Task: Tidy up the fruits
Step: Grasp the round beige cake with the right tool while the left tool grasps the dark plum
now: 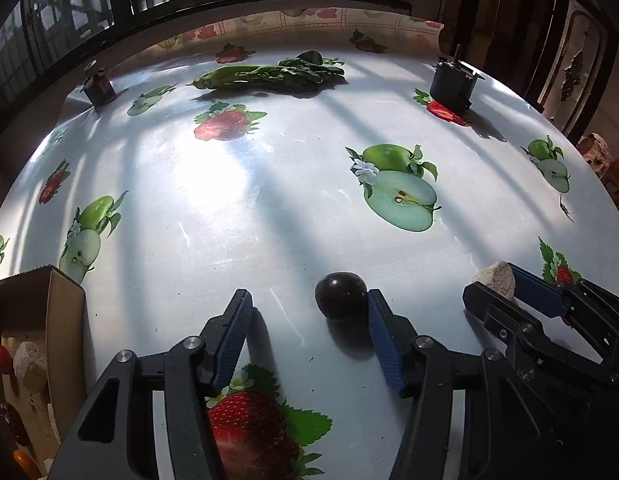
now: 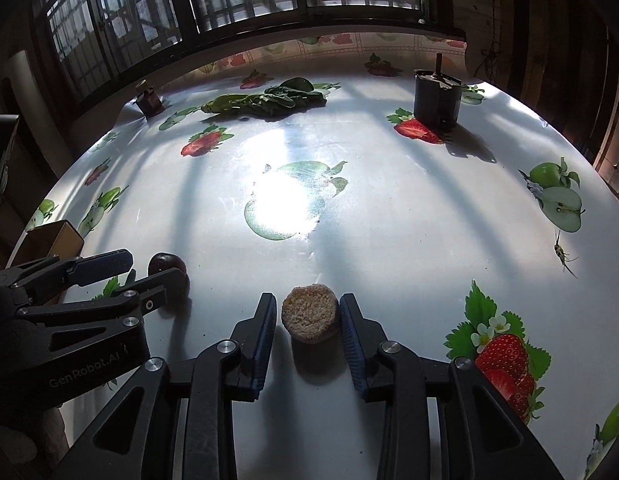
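Our left hand-held gripper (image 1: 309, 312) stands wide open on the tabletop (image 1: 269, 208), its right finger touching a dark plum (image 1: 340, 295); a box (image 1: 49, 320) sits left. From the right wrist, our right hand-held gripper (image 2: 308, 316) brackets a tan round (image 2: 310, 312), pads just beside it, not clamped.

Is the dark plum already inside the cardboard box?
No, the dark plum lies on the table, outside the cardboard box.
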The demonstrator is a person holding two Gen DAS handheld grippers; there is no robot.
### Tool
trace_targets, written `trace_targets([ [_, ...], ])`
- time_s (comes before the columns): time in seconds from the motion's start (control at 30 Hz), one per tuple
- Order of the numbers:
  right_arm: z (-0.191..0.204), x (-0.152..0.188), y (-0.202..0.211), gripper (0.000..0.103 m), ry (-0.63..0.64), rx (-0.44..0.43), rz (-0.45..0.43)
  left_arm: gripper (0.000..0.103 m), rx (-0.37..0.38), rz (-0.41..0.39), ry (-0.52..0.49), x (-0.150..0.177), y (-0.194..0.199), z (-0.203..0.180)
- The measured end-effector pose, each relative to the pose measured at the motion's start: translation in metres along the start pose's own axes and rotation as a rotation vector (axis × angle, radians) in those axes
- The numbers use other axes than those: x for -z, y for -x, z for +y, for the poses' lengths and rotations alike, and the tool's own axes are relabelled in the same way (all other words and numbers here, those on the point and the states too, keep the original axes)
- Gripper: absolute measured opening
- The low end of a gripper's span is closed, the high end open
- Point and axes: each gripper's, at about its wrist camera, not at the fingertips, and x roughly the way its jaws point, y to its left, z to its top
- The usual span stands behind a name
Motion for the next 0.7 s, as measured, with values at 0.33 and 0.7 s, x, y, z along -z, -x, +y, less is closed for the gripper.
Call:
trace_targets([
  [0.33,-0.003,0.001,0.002,0.031,-0.019,-0.026,0.001,0.022,0.047,-0.022,-0.004,0.003,0.013,-0.008],
  [0.7,-0.003,0.001,0.002,0.031,-0.023,-0.027,0.002,0.042,0.070,-0.015,0.049,0.007,0.007,-0.003],
])
